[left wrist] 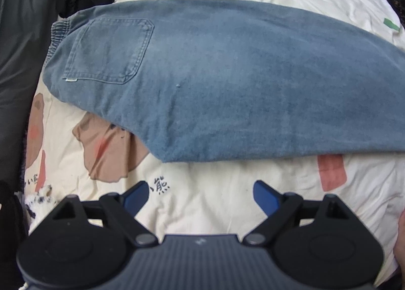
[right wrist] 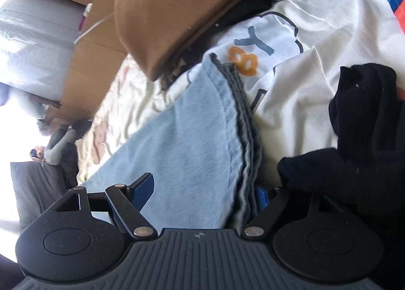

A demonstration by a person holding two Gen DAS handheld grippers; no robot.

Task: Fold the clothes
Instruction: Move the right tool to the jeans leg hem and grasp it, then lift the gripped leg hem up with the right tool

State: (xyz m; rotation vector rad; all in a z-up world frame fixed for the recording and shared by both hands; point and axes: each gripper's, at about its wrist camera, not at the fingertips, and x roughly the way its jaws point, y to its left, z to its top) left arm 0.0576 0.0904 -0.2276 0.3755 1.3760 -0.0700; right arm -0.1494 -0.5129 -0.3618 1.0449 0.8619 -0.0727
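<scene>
Your left gripper point(left wrist: 201, 195) stands spread wide with nothing between its blue pads point(left wrist: 265, 196); it hovers over the bear-print bed sheet point(left wrist: 215, 204), just in front of the jeans point(left wrist: 227, 74). In this view the jeans lie flat on the bed, folded along their length. Their long axis runs across the picture: the elastic waistband point(left wrist: 57, 34) points left and the legs run off to the right, where the frame cuts them. The back pocket point(left wrist: 111, 49) faces up. Dark clothes point(left wrist: 22, 36) lie past the waistband on the left.

Your right gripper point(right wrist: 205, 193) shows the other end, which the left view does not give. The stacked hems of the jeans point(right wrist: 243, 117) lie between its two fingers and the light denim runs away from the camera, up the picture. The jaws are apart. The left pad point(right wrist: 144, 188) stands clear of the cloth. The right pad point(right wrist: 262, 198) is half hidden by the hem edges, so you cannot tell whether it touches them.

Only this view shows the folded brown garment point(right wrist: 182, 11), the white printed shirt point(right wrist: 291, 62), the black garment point(right wrist: 354, 138) that covers the right finger's arm, and the cardboard boxes point(right wrist: 93, 67). The far left is overexposed and blurred.
</scene>
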